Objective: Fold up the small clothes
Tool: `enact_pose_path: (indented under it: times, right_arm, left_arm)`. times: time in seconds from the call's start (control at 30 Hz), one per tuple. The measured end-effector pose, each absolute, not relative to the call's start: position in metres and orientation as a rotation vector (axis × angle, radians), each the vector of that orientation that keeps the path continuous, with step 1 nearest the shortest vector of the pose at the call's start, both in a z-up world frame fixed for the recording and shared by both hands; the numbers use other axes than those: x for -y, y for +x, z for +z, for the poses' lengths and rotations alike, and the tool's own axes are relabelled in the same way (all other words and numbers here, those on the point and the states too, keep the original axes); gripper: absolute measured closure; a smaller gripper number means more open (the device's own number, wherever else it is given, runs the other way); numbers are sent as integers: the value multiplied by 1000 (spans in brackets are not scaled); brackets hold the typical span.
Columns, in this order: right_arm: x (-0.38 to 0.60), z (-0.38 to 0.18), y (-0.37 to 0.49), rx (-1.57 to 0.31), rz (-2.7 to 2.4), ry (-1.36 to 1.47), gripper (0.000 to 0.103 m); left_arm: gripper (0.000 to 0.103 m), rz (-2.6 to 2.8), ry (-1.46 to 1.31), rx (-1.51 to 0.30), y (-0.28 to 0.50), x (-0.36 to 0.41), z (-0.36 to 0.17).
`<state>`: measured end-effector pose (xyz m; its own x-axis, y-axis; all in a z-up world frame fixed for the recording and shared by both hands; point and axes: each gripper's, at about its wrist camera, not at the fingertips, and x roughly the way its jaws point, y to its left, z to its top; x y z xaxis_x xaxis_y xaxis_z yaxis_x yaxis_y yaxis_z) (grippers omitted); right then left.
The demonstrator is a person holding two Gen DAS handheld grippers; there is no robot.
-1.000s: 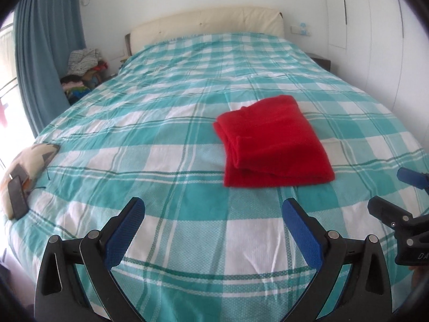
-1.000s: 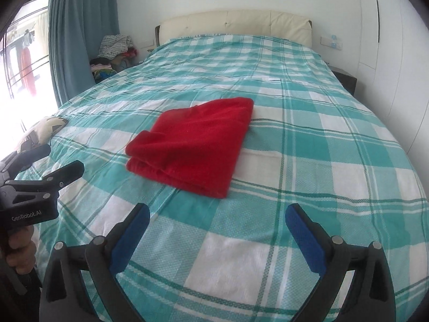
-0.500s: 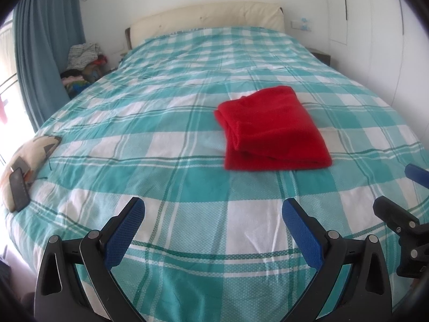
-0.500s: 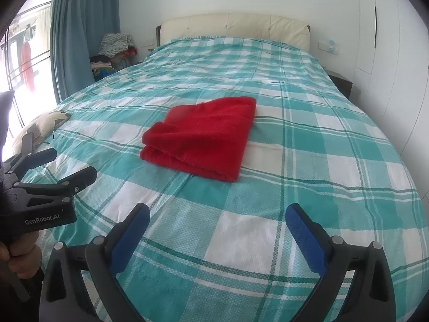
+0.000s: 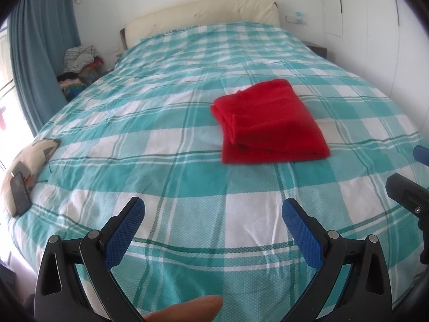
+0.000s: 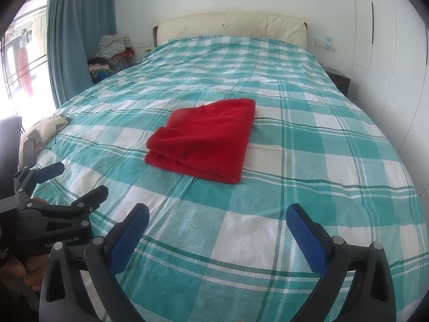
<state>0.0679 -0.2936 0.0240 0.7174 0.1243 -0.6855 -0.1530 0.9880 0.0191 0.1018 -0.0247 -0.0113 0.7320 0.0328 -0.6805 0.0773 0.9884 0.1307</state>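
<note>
both tools, left tool (image 5: 213,216) and right tool (image 6: 217,221), have backed off wide and empty from the folded red cloth (image 5: 268,123) on the bed (image 5: 161,107); a careless regrasp could undo its loose layers.

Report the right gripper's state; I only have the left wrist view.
Observer: The right gripper is open, with nothing between its fingers, well short of the folded red cloth.
Operator: Describe my left gripper from outside.
Observer: In the right wrist view, the left gripper carries a GenRobot.AI label on its body, partly hidden.
Operator: Say where it sits relative to the right one.
Observer: It is to the right gripper's left, with its fingers pointing toward the cloth.
</note>
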Motion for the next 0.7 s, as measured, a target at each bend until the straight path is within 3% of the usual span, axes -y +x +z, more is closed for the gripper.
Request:
enact_pose_path:
  times: [0.7]
  right_arm:
    - [289,35,57,-757,161,-70,1]
  left_arm:
    - [0,-37,126,-787,101,21,-11]
